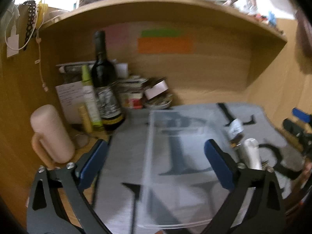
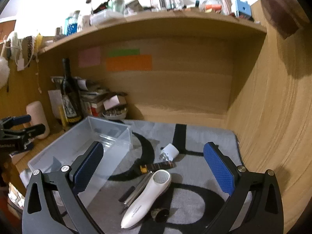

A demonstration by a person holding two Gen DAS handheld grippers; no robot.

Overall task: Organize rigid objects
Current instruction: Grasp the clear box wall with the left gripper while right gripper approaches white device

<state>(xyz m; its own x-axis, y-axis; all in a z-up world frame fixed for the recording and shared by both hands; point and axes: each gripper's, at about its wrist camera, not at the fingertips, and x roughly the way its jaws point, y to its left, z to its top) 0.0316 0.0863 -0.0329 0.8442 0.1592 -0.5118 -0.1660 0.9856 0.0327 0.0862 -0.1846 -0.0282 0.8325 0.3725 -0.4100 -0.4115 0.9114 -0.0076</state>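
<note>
A grey mat (image 2: 204, 136) with black markings covers the desk inside the wooden alcove, and on its left part stands one clear plastic bin (image 2: 81, 146), long axis running from near-left to far-right, nothing visible inside it. To the right of the bin, loose on the mat, lie the things to be sorted: one white handheld device (image 2: 148, 195), its long axis running near to far and leaning slightly right; beside it one thin metal strip (image 2: 136, 189), roughly parallel; across its far end one dark banded stick (image 2: 158, 166); farther off one white plug adapter (image 2: 170, 151); and near its tip one small dark cap (image 2: 160, 213).

The right gripper (image 2: 154, 167) hangs over this cluster, jaws spread wide and grasping nothing — the white device lies straight ahead between its fingers, so this hand is likely the nearer one. The left gripper (image 1: 156, 154) is likewise released, over the bin's near-left side.
</note>
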